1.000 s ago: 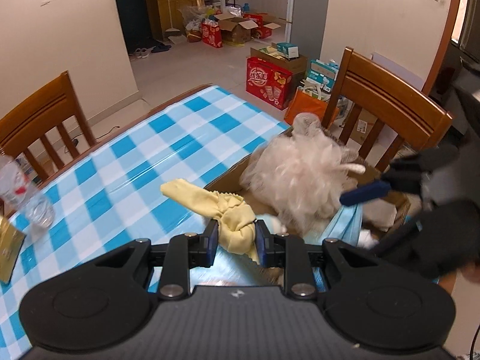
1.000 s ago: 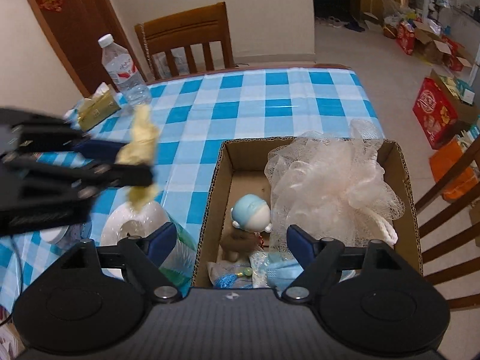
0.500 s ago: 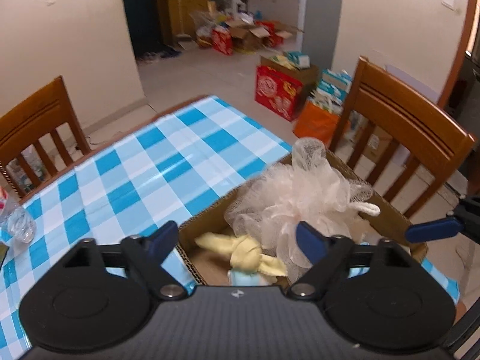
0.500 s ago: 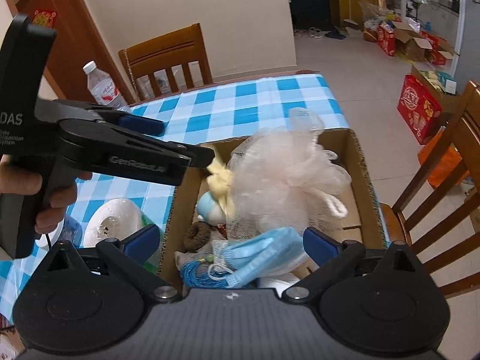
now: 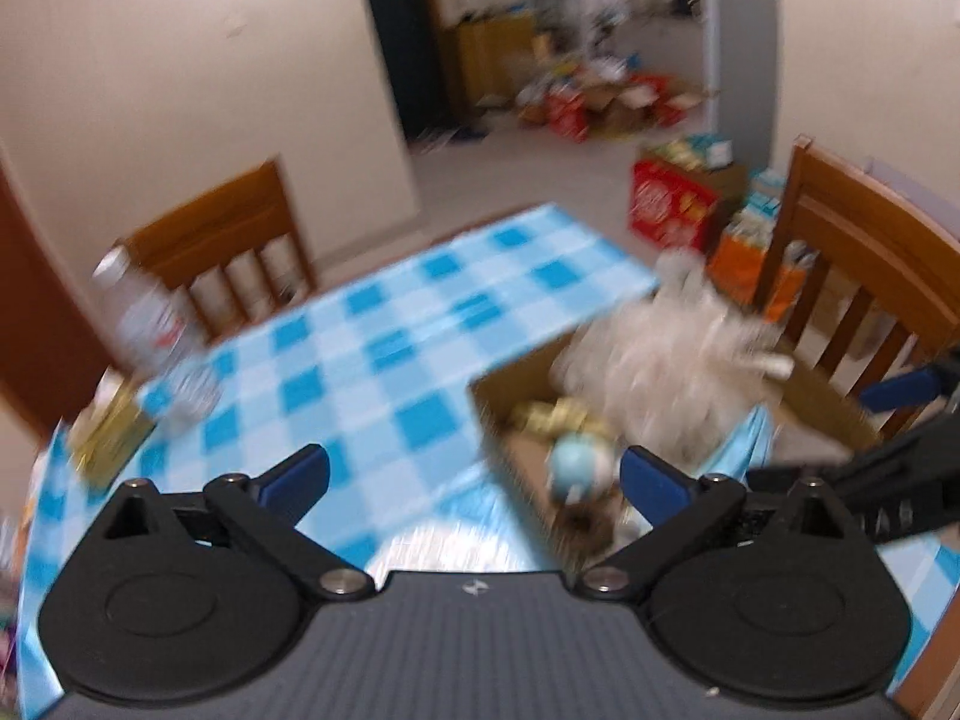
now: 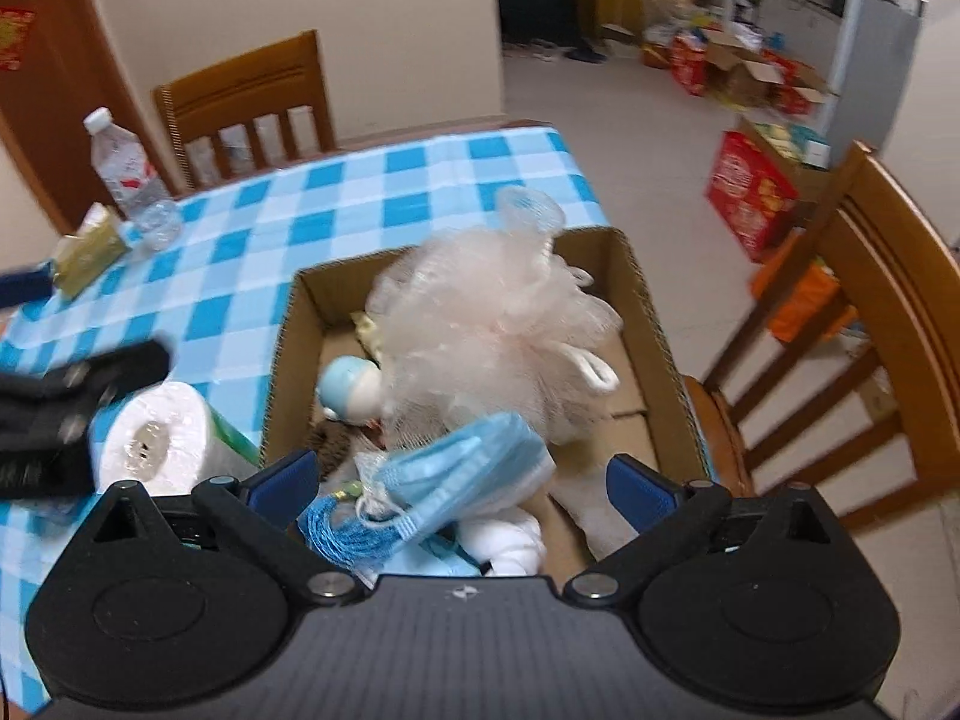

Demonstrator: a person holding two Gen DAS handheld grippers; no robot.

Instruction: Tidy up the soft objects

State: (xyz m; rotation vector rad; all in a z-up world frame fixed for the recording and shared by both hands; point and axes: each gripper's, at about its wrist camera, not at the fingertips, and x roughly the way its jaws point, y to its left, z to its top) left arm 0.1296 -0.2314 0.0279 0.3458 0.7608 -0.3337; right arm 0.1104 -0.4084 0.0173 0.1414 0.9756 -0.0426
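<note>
My left tongs (image 5: 474, 474) have just been opening and stand wide, nothing between them. My right tongs (image 6: 462, 477) also stand wide and empty, over the cardboard box (image 6: 645, 312). Inside the box: yellow cloth (image 5: 555, 417) at the far corner, beside the mesh sponge (image 6: 492, 324); blue mask (image 6: 462, 468) at the near end.

Left wrist view motion-blurred, yellow cloth (image 6: 366, 326) mostly hidden behind mesh pouf (image 6: 486, 324)

yellow cloth (image 6: 367, 327) | knotted, lying in cardboard box (image 6: 645, 324) | beside pink mesh pouf (image 6: 492, 312)
</note>
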